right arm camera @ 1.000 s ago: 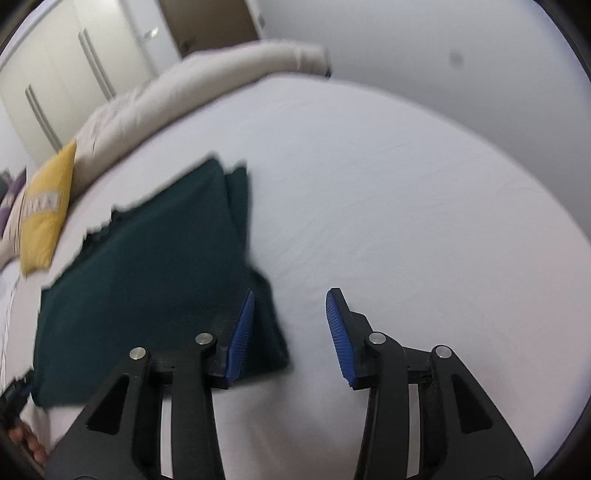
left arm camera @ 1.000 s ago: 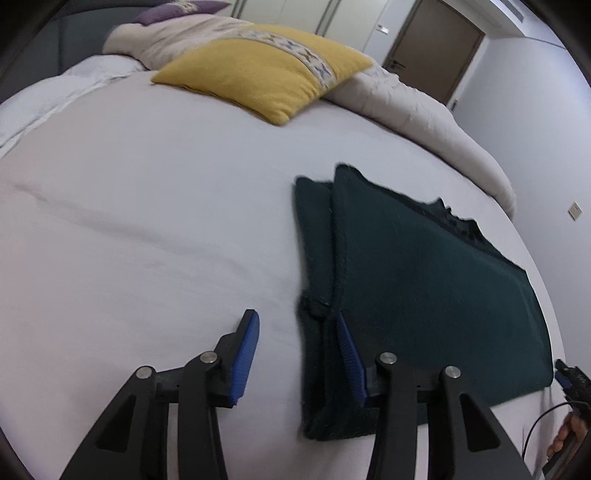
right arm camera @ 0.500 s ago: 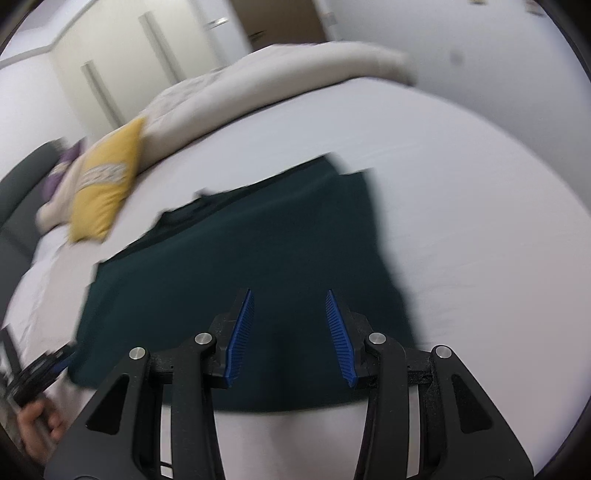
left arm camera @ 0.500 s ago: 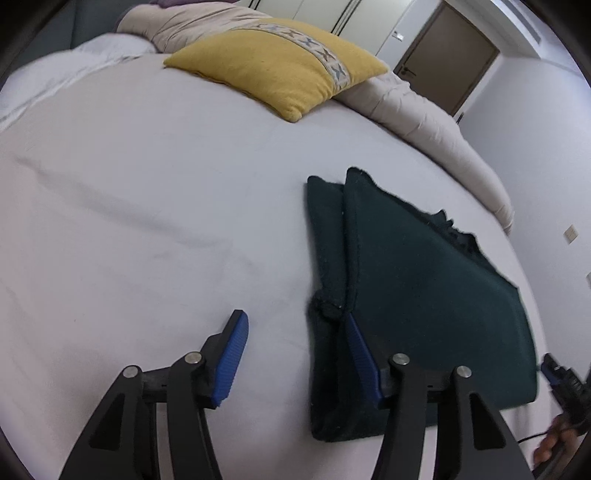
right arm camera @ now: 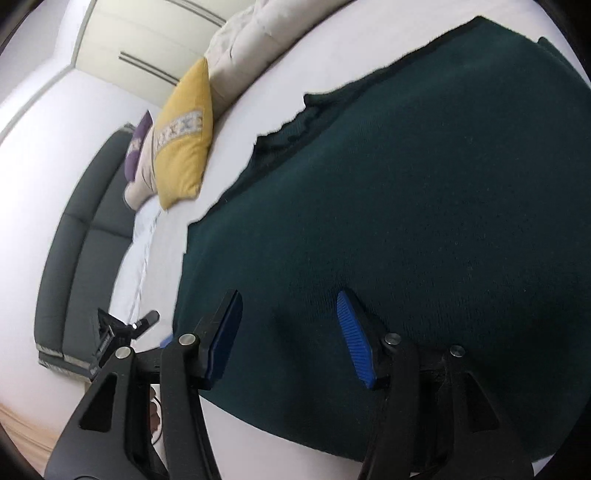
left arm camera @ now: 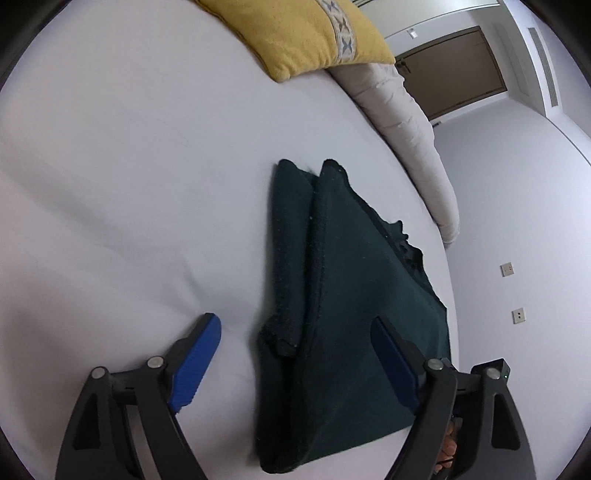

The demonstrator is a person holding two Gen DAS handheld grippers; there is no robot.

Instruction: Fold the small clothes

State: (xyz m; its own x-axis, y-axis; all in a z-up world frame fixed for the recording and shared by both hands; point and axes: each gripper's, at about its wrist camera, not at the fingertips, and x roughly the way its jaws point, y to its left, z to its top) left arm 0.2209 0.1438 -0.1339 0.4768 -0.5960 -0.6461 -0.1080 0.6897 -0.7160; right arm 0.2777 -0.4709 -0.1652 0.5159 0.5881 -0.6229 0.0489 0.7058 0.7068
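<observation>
**Both grippers spread over a dark green garment on the bed**

A dark green knitted garment [left arm camera: 354,295] lies flat on the white bed sheet [left arm camera: 129,184], folded into a long slab with a narrower folded strip showing along its left side in the left wrist view. A yellow pillow [left arm camera: 303,33] rests near the head of the bed, with a rolled beige duvet [left arm camera: 406,122] running along the far edge beside it.

The left gripper [left arm camera: 295,354] straddles the near left edge of the garment. Its jaws have just been opening and now stand wide apart: one blue pad sits over bare sheet, the other over the cloth, and neither presses on the fabric.

The right gripper [right arm camera: 291,332] hangs over the garment's near edge, seen large in the right wrist view [right arm camera: 406,184]. Its jaws have also just been opening and are parted, with the cloth below and between them but nothing pinched. To its left the other gripper's tip shows faintly, beyond which stand a dark grey headboard [right arm camera: 85,240] and a purple cushion [right arm camera: 138,144].
</observation>
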